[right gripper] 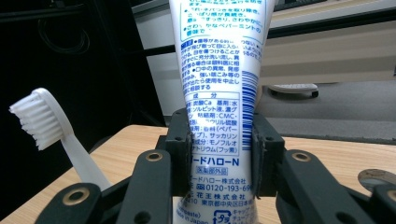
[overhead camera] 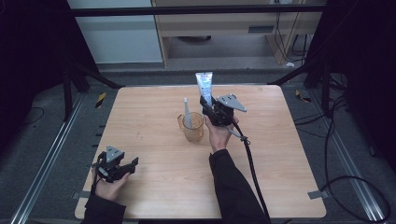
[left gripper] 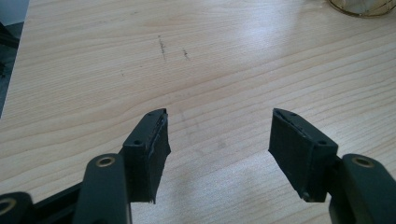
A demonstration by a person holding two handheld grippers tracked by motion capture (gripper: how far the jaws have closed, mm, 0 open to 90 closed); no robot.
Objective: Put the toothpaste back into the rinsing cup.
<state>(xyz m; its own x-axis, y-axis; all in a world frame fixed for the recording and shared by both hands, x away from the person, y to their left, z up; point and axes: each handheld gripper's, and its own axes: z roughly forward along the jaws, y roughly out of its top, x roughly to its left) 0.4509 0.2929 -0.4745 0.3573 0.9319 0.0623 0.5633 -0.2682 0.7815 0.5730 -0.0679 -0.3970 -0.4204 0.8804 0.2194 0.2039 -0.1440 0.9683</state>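
A flat white printed tube (right gripper: pixel 217 93) is clamped upright by the right gripper (right gripper: pixel 219 149) beside an amber plastic cup (overhead camera: pixel 192 127); the left gripper (left gripper: pixel 219 144) is held wide open, empty, over pale wood table (left gripper: pixel 93 70).

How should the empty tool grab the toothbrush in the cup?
Probably by the bare handle just under the bristle head of the toothbrush, coming from above. It stands nearly upright in the cup, so only its upper part clears the rim. The left tool is open and free; the right tool holds the toothpaste tube.
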